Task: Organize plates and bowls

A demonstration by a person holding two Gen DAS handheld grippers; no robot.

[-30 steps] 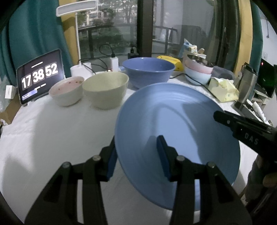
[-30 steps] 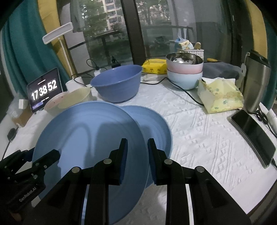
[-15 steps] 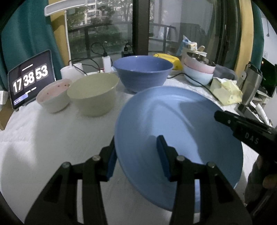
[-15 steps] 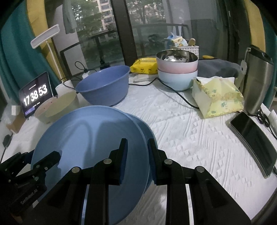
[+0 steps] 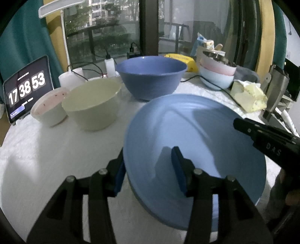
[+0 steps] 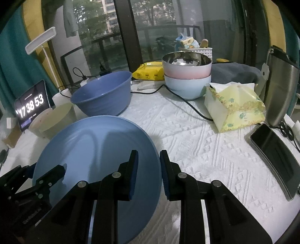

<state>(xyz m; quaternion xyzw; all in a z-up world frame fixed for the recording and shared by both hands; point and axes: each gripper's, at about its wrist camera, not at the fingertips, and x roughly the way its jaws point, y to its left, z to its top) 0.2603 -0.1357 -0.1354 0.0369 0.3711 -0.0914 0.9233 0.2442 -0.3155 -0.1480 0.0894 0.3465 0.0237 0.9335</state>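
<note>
Pretty clearly someone's apartment, not a lab. The table (image 6: 196, 135) has a white textured cloth on it and sits right by big balcony windows with high-rise flats (image 6: 110, 16) and trees outside. Teal curtains (image 5: 24, 37), a white desk lamp (image 6: 40, 40), a tablet (image 5: 26, 88) showing a clock, a pack of tissues (image 6: 234, 108), a phone (image 6: 275, 159), chargers and cables lying around. Everyday bowls (image 5: 150, 77) too.
</note>
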